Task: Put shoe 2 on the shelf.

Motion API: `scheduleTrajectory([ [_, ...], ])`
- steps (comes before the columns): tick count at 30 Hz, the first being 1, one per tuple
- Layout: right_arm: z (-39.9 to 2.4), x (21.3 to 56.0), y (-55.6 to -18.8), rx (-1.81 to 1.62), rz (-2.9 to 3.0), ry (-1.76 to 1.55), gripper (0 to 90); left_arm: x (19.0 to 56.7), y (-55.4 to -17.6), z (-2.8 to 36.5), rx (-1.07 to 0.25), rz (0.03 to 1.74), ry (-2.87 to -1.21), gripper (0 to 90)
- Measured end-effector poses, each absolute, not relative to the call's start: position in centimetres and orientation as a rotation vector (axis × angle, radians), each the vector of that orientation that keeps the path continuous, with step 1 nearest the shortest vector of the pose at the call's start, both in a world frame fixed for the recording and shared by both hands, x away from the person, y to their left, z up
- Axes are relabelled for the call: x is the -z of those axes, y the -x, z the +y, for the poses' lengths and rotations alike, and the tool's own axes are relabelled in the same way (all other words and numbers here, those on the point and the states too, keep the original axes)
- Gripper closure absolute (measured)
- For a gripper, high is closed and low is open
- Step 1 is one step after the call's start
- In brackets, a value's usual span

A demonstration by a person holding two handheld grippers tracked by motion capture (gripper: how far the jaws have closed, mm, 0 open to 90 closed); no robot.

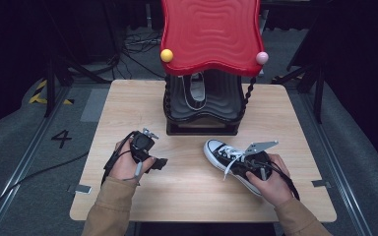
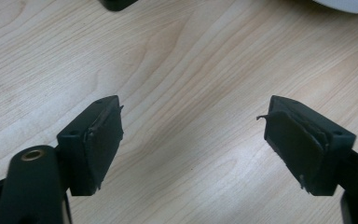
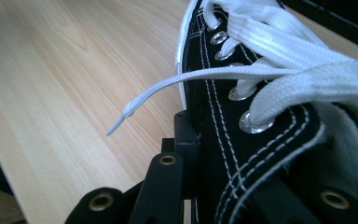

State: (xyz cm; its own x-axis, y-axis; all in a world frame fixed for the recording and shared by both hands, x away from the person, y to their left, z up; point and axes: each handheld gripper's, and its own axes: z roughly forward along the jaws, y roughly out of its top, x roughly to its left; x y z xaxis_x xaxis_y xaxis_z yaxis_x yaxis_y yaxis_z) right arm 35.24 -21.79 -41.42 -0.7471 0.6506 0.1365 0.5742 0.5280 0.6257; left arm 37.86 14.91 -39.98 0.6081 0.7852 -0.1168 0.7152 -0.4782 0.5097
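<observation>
Jaws of right gripper clamped on black sneaker, left gripper jaws apart over table

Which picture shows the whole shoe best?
The high view: the whole shoe lies on the table, right gripper clamped on its side. The right gripper view shows laces and eyelets close up; the left gripper view, a white edge.

Left jaws apart, right jaws clamped.

Surface: light wooden table
Far edge, middle: black-and-red shoe rack
Near right: black high-top sneaker with white laces, on its sole
Loose lace end: trails over the wood
</observation>
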Motion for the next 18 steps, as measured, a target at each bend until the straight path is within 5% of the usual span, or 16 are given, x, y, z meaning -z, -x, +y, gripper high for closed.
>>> scheduleTrajectory([
  [18,-21.0,35.6,-36.7,-1.146,2.455,-1.08,86.9,40.2,-38.0,16.0,-0.182,1.212,-2.311,17.8],
])
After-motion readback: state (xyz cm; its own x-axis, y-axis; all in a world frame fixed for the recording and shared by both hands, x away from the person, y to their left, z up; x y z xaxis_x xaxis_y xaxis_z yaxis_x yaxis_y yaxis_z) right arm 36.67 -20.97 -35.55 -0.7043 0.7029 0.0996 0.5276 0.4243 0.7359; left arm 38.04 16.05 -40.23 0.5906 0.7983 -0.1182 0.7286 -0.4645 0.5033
